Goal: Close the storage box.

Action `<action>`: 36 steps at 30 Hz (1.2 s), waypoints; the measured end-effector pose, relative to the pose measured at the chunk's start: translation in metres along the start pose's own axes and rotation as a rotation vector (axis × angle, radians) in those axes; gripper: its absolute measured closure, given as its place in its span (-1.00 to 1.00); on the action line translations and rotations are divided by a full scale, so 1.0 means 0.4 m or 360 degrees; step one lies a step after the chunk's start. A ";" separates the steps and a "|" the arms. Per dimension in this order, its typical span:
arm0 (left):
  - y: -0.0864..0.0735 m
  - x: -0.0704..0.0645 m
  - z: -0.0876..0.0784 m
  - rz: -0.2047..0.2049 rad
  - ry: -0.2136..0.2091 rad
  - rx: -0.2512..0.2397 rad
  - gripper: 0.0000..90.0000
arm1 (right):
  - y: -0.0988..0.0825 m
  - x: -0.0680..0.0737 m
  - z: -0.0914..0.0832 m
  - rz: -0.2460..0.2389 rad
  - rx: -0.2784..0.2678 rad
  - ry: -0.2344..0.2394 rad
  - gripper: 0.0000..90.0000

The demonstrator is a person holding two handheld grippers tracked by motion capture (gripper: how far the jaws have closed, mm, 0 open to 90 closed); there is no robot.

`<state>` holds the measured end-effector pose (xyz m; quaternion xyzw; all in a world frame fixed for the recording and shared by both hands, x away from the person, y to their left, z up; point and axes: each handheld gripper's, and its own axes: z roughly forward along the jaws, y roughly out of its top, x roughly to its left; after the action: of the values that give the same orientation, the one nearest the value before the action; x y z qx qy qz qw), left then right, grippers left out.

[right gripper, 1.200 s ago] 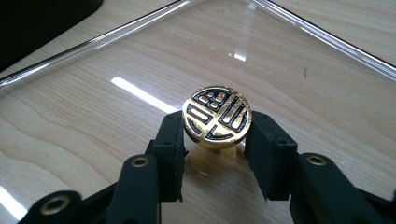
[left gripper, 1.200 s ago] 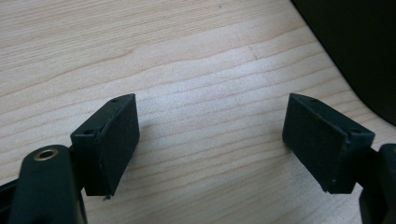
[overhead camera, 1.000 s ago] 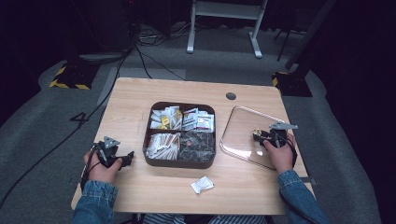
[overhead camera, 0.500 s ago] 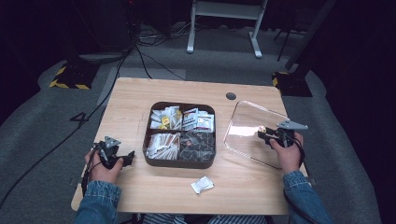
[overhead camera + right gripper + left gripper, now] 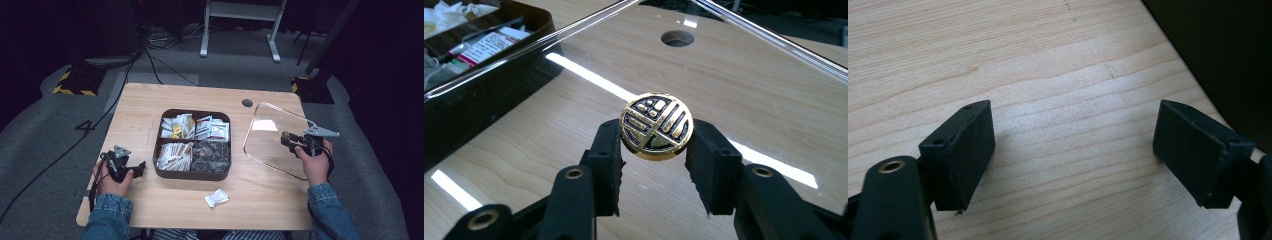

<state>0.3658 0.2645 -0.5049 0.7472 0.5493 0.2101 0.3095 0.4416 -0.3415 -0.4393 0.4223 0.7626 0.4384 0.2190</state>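
Clear lid: gripped by gold knob in right gripper, tilted above table. Compartment box: lies leftward, uncovered, nearer right gripper. Left gripper: jaws held wide, empty, rested beside box.

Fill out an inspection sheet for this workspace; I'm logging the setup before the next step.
Surface: wooden table, round hole near the far edge.
Job's things: clear lid tilted, raised by its gold knob; dark four-part tray full of packets.
Clutter: one white packet near the front edge.
Grippers: right gripper shut on the knob; left gripper open, over bare wood.
Cables: black cables on the floor.
Surroundings: grey carpet, white stand, hazard-striped base.
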 end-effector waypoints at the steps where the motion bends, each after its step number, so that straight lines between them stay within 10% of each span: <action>1: 0.000 -0.001 0.000 -0.0002 0.0000 0.0000 -0.61 | 0.003 0.001 -0.002 -0.0012 -0.0009 0.0001 0.32; 36: 0.001 -0.002 0.001 0.0007 -0.0001 0.0001 -0.61 | 0.156 0.149 0.080 -0.0253 -0.0023 0.0264 0.32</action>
<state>0.3659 0.2635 -0.5049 0.7485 0.5476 0.2103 0.3091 0.4598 -0.2602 -0.4006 0.3211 0.8060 0.4587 0.1923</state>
